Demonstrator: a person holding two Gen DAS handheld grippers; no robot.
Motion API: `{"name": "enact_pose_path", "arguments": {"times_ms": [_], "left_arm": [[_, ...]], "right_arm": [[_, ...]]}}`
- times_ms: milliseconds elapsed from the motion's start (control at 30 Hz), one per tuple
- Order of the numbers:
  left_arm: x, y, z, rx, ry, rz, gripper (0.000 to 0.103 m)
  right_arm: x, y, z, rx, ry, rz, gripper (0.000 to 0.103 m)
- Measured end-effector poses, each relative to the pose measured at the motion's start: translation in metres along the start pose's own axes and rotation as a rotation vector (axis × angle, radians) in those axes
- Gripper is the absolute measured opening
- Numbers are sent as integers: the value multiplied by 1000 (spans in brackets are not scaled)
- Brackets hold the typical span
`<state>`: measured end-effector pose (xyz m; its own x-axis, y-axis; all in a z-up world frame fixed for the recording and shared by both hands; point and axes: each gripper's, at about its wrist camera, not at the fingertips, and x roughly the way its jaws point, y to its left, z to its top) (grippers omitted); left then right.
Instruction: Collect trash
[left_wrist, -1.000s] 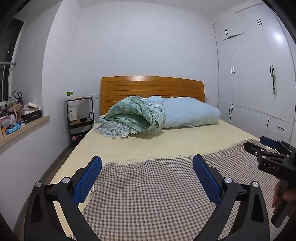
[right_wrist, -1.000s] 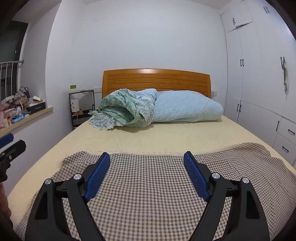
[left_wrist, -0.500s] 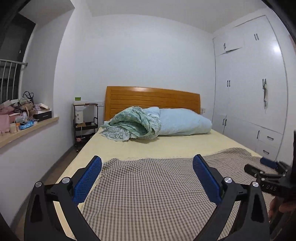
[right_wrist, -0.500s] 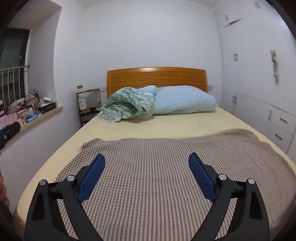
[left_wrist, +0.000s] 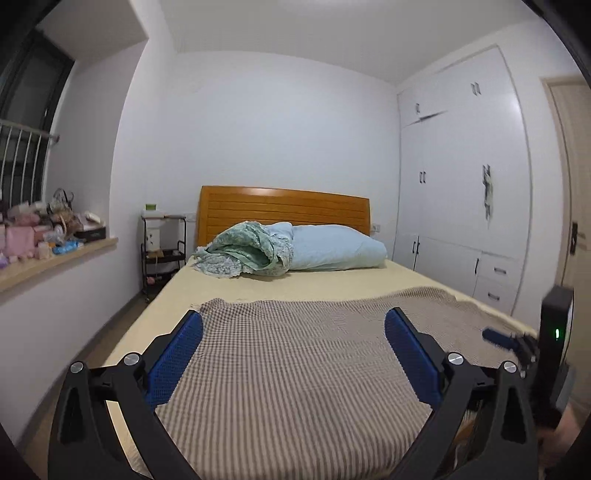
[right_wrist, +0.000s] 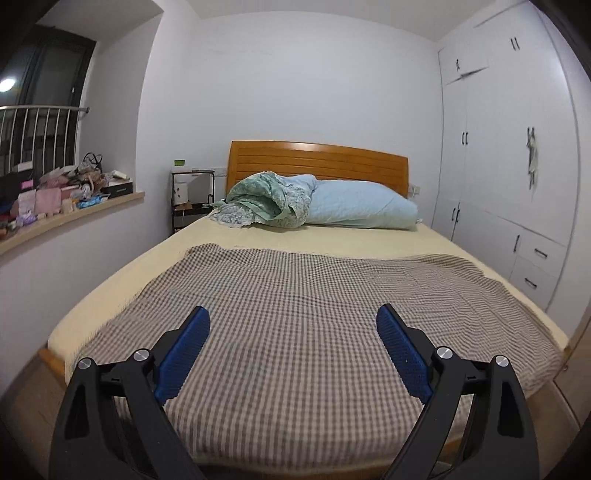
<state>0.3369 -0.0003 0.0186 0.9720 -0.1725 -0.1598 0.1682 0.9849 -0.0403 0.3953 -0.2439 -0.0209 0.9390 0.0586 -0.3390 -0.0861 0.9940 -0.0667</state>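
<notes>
No piece of trash shows on the bed in either view. My left gripper is open with nothing between its blue pads, held above the near end of a brown checked blanket. My right gripper is open too, empty, over the same checked blanket near the foot of the bed. In the left wrist view the right gripper appears at the right edge, with a hand low in the corner.
A green quilt and a pale blue pillow lie by the wooden headboard. A cluttered window ledge runs along the left wall. A black shelf cart stands beside the bed. White wardrobes line the right.
Both grippers have drawn back from the headboard toward the foot of the bed, so more blanket and the bed's end show. The right jaws stand slightly wider than a second ago.
</notes>
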Motion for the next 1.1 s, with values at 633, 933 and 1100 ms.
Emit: {"name": "enact_pose_path", "arguments": {"times_ms": [633,933,1100], "left_arm": [[-271,-46,-96,42,-72,129,96],[-269,-27,-103,-29,33,165,96],[-265,-35,-101,11,26,156,96]], "right_arm": [[-206,24,-116,93,30,60,88],[-238,28,-118,130,-83,8,88],[-234,32,-121,106,-83,-17,88]]}}
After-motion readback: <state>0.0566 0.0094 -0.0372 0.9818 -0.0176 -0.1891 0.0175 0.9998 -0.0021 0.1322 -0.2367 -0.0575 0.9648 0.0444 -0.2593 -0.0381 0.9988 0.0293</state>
